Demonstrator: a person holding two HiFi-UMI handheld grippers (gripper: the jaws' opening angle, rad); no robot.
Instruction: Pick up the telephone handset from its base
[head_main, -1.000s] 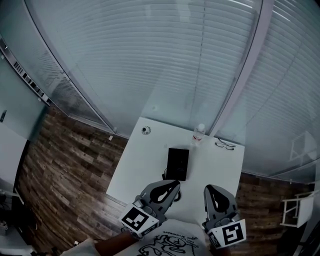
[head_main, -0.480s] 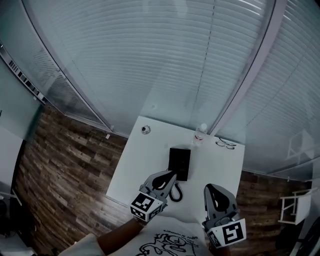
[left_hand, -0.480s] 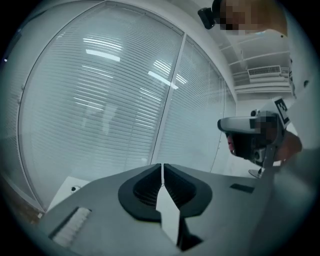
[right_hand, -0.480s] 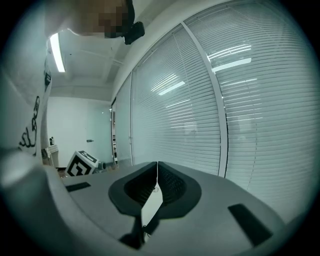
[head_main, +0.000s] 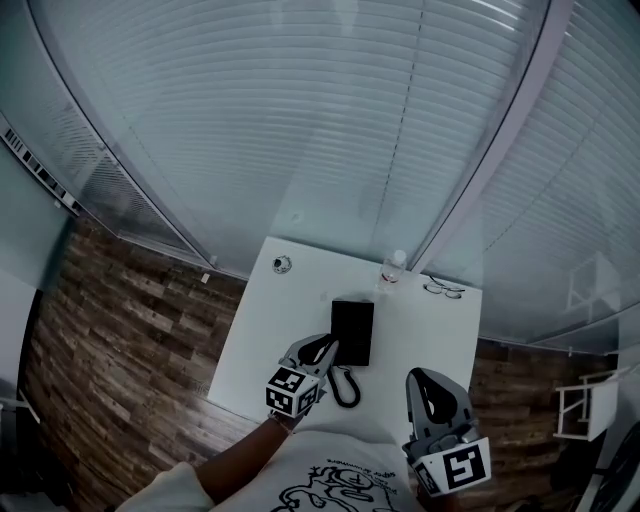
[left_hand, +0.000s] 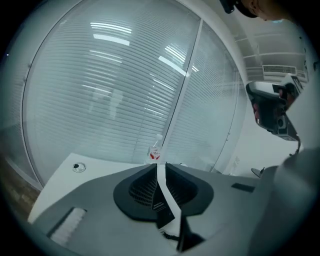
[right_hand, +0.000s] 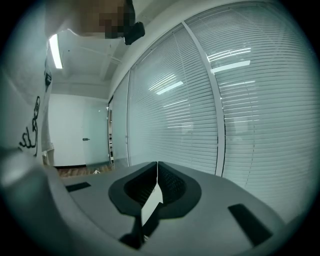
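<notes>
A black telephone (head_main: 351, 332) lies flat in the middle of the white table (head_main: 260, 330), its handset resting on the base. Its coiled cord (head_main: 344, 386) loops off the near edge. My left gripper (head_main: 328, 345) hangs just short of the phone's near left corner, pointing at it. Its jaws are opening to a narrow slit with nothing between them. Through that slit in the left gripper view (left_hand: 159, 166) a strip of table and a dark piece of the phone (left_hand: 163, 212) show. My right gripper (head_main: 421, 377) is held back at the near right, shut and empty.
A clear bottle (head_main: 392, 270) with a red label stands at the table's far edge, with spectacles (head_main: 443, 290) to its right. A small round disc (head_main: 282, 265) sits at the far left corner. Glass walls with blinds stand behind; wood floor lies to both sides.
My left gripper has moved forward and down, away from my body, to the phone's near left corner. The right gripper has stayed where it was.
</notes>
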